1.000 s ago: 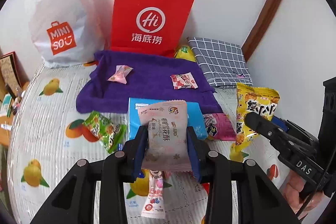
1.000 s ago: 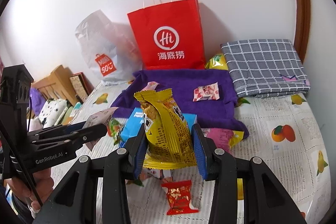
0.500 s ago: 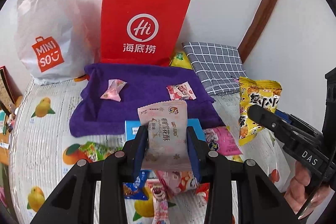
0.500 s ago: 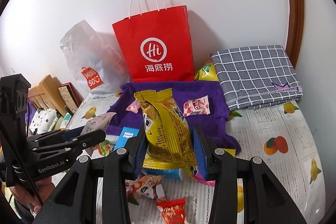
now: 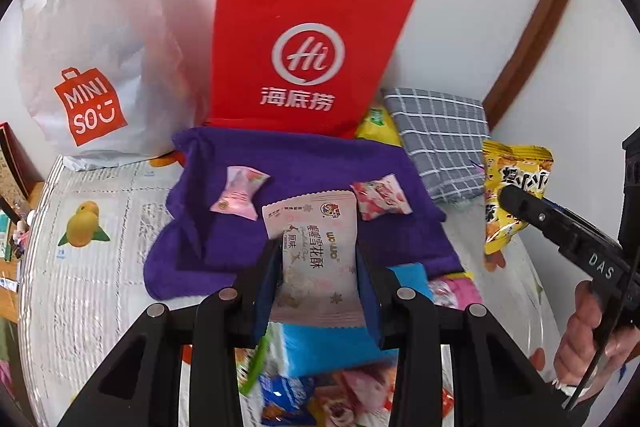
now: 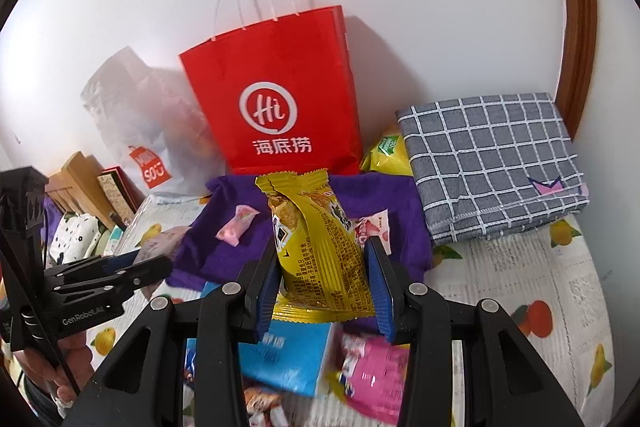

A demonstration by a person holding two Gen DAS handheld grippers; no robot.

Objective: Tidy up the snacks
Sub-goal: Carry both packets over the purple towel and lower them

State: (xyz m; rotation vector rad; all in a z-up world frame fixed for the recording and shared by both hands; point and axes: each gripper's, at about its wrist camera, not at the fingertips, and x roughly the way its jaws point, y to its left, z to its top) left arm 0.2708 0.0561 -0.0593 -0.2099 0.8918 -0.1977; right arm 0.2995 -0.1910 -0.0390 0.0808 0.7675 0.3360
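My left gripper (image 5: 318, 259) is shut on a pale pink snack packet (image 5: 316, 259) and holds it above the near edge of the purple cloth (image 5: 304, 163). My right gripper (image 6: 323, 267) is shut on a yellow snack bag (image 6: 320, 251), also held over the purple cloth (image 6: 384, 195). Two pink wrapped candies (image 5: 238, 197) (image 5: 380, 199) lie on the cloth. The right gripper with its yellow bag shows at the right of the left wrist view (image 5: 516, 199). The left gripper shows at the left of the right wrist view (image 6: 152, 259).
A red paper bag (image 5: 304, 59) and a white plastic bag (image 5: 92, 67) stand against the wall behind the cloth. A grey checked cloth (image 6: 492, 163) lies folded at the right. A blue packet (image 6: 288, 355), a pink packet (image 6: 372, 375) and other snacks lie below the grippers.
Both grippers have moved forward and up toward the purple cloth and the red bag, each still holding its packet. The loose snacks have slid lower in view.
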